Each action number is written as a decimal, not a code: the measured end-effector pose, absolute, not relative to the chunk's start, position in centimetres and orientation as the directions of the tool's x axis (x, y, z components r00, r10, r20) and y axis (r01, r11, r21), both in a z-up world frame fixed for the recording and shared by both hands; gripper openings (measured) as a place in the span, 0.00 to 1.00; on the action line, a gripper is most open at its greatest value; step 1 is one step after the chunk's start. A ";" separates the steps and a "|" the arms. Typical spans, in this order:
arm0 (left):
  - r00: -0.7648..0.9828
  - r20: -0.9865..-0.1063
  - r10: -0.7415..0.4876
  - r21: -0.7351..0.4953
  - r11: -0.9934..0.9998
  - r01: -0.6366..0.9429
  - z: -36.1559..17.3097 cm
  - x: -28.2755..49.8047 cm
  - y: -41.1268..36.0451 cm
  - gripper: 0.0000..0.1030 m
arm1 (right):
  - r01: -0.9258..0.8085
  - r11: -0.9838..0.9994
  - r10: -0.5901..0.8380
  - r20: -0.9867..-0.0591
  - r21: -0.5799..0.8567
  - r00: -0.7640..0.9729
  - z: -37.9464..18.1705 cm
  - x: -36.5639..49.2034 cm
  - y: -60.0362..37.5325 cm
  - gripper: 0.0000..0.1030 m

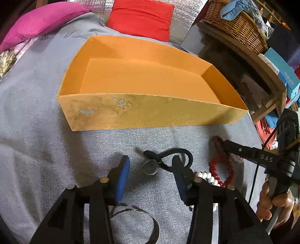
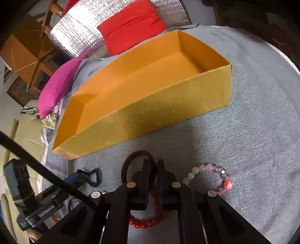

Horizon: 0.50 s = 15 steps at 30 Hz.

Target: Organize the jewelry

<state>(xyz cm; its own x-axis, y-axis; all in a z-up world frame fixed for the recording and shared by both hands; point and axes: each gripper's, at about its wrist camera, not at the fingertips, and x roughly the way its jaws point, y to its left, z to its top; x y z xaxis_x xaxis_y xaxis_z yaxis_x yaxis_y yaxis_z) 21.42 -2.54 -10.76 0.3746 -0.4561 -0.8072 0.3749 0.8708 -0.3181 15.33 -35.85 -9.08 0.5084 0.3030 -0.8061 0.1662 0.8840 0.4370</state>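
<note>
An empty orange box point(image 1: 142, 114) point(image 2: 168, 105) lies on a grey cloth. My left gripper point(image 1: 151, 165) is open around a black cord with a round pendant point(image 1: 151, 167). White beads point(image 1: 206, 177) and a red bead bracelet point(image 1: 223, 170) lie to its right. A dark metal bangle point(image 1: 148, 223) lies under it. My right gripper point(image 2: 153, 167) point(image 1: 223, 145) is shut on a dark brown ring band point(image 2: 131, 159). The red bead bracelet point(image 2: 144, 222) lies beneath it, a pink crystal bracelet point(image 2: 211, 176) to its right.
Red point(image 1: 142, 16) and pink point(image 1: 41, 20) pillows lie behind the box. A wicker basket point(image 1: 238, 24) sits on a wooden shelf point(image 1: 266, 75) at the right. A foil sheet point(image 2: 78, 35) lies at the back. The cloth point(image 2: 262, 112) spreads right of the box.
</note>
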 end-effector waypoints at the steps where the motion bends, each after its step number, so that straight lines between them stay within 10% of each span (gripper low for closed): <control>1: 0.374 -0.806 -0.459 -0.324 0.870 0.371 -10.7 21.4 -2.5 0.48 | 0.168 0.883 0.305 -0.807 0.438 0.505 -9.2 15.4 -35.9 0.09; 13: 0.347 -0.771 -0.533 -0.412 0.834 0.366 -10.0 21.6 -1.8 0.47 | 0.174 0.889 0.291 -0.817 0.423 0.498 -9.4 15.7 -35.5 0.25; 15: 0.331 -0.779 -0.533 -0.409 0.832 0.376 -10.5 21.6 -2.5 0.32 | 0.154 0.898 0.287 -0.815 0.412 0.503 -9.4 15.6 -35.1 0.25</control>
